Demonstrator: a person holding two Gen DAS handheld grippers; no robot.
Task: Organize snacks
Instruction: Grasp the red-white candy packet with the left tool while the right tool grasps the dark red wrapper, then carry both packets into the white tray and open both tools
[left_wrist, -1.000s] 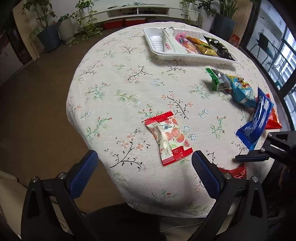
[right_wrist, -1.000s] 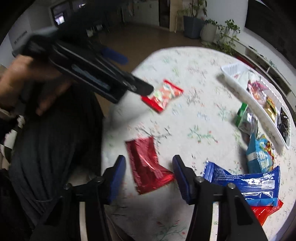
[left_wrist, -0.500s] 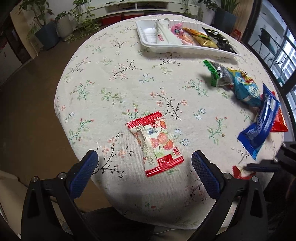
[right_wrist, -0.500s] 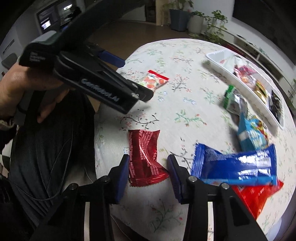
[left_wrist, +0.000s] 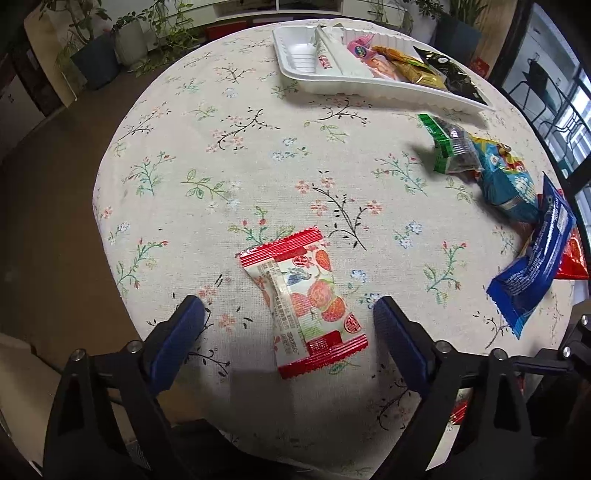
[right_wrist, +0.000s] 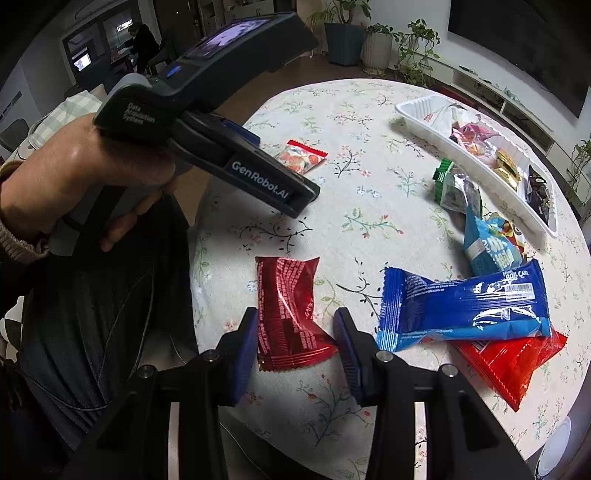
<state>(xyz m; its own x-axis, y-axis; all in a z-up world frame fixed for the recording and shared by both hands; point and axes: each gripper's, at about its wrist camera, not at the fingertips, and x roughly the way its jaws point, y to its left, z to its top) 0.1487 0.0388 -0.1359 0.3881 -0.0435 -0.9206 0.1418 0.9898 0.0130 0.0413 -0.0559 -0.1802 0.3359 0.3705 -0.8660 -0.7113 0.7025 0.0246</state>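
On the left wrist view, the left gripper (left_wrist: 288, 325) is seen with jaws spread wide, blue pads either side of the strawberry-print packet (left_wrist: 303, 301), neither pad touching it. That packet lies flat on the floral tablecloth (left_wrist: 221, 166), near the table's near edge. At the far side a white tray (left_wrist: 299, 62) is seen, holding a white sachet, a pink packet, gold packets and a black packet. Between tray and near edge, on the right, a green packet (left_wrist: 448, 147), a teal bag (left_wrist: 508, 182), a blue wrapper (left_wrist: 535, 262) and an orange-red bag (left_wrist: 572, 256) are clustered, the blue wrapper lying over the orange-red bag. On the right wrist view, the right gripper (right_wrist: 295, 343) is seen with jaws partly spread, straddling the lower end of the dark red packet (right_wrist: 290, 314); small gaps show at both pads, so no pinch is made. The dark red packet lies flat on the cloth near the table edge. Just beside it to the right, the blue wrapper (right_wrist: 465, 306) rests on the orange-red bag (right_wrist: 513, 362), with the teal bag (right_wrist: 491, 243) and green packet (right_wrist: 456, 184) behind and the white tray (right_wrist: 417, 110) beyond. The left gripper's body (right_wrist: 207, 122) is seen held in a hand (right_wrist: 81, 177) at upper left, above the strawberry-print packet (right_wrist: 301, 158).
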